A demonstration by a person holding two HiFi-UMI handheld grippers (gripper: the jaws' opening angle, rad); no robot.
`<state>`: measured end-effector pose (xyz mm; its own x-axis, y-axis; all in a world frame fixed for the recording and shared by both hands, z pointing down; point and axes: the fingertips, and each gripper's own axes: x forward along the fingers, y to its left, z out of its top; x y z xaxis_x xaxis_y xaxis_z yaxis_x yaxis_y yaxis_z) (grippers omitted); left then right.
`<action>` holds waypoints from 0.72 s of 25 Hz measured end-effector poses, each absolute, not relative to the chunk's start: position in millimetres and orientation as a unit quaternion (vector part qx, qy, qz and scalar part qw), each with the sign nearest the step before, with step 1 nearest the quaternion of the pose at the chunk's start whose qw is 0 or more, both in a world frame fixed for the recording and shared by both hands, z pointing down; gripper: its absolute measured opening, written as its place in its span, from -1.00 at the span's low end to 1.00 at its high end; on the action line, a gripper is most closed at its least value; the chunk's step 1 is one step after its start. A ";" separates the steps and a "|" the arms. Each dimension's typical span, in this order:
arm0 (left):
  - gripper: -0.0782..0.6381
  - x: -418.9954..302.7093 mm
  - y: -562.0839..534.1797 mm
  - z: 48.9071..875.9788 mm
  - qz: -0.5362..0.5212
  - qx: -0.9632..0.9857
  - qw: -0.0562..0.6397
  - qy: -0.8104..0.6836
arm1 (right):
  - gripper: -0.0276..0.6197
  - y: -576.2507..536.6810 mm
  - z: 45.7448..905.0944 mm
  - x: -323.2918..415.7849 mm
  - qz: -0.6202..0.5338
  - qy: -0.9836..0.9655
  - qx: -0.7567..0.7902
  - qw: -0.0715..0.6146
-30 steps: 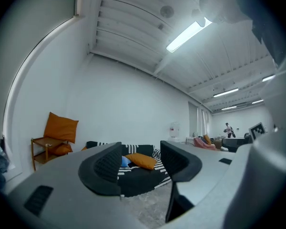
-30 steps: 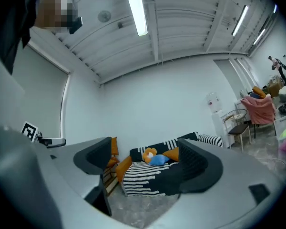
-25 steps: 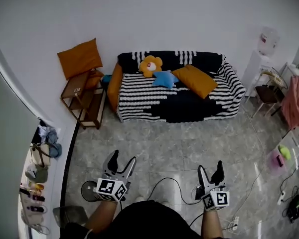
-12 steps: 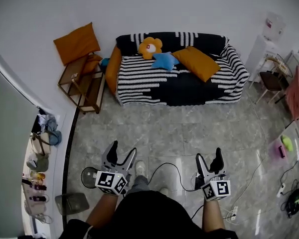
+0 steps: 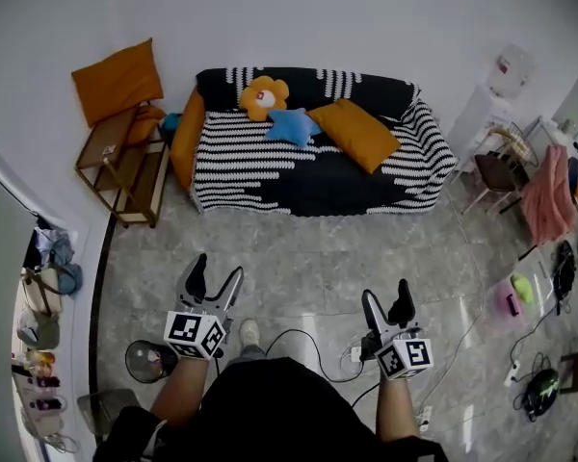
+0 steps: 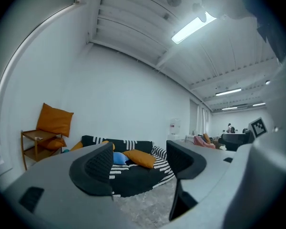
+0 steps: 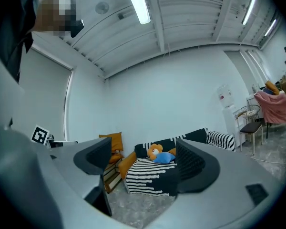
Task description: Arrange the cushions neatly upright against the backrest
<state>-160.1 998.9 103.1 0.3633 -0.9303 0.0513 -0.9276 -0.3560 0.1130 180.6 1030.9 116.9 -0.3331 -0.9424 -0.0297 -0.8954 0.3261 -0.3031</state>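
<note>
Head view: sofa (image 5: 318, 186) drifted left (cushions (image 5: 354, 135) unmoved).

I see the orange flower cushion (image 5: 263, 95) leaning on the backrest (image 5: 366, 89) near the sofa's (image 5: 241, 162) left end. The blue star cushion (image 5: 291, 126) lies flat just before it. The mustard cushion (image 5: 353, 135) sprawls askew mid-seat, right of the star.

We see the sofa (image 5: 308, 162) draped in matt, knitted-looking cloth, and its orange cushion (image 5: 354, 135) is plain matt fabric. The floor (image 5: 318, 248) is glossy, stone-like tile. From here, the side table (image 5: 106, 140) looks like bare wood.
</note>
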 end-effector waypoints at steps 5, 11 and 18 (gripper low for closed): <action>0.20 -180.0 936.6 96.5 -0.024 0.831 0.057 -0.552 | 0.40 973.6 92.5 158.5 -0.103 0.810 -0.567 0.112; 0.20 -222.4 879.2 92.4 -0.035 0.823 0.069 -0.563 | 0.40 904.0 86.5 120.7 -0.101 0.816 -0.562 0.092; 0.20 -272.3 826.9 88.1 -0.025 0.825 0.057 -0.561 | 0.40 826.3 88.8 47.3 -0.121 0.835 -0.527 0.102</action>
<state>-272.3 826.9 88.1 0.3689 -0.9292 0.0227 -0.9234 -0.3636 0.1230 47.3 826.3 88.8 -0.4227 -0.9053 -0.0430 -0.8555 0.4142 -0.3106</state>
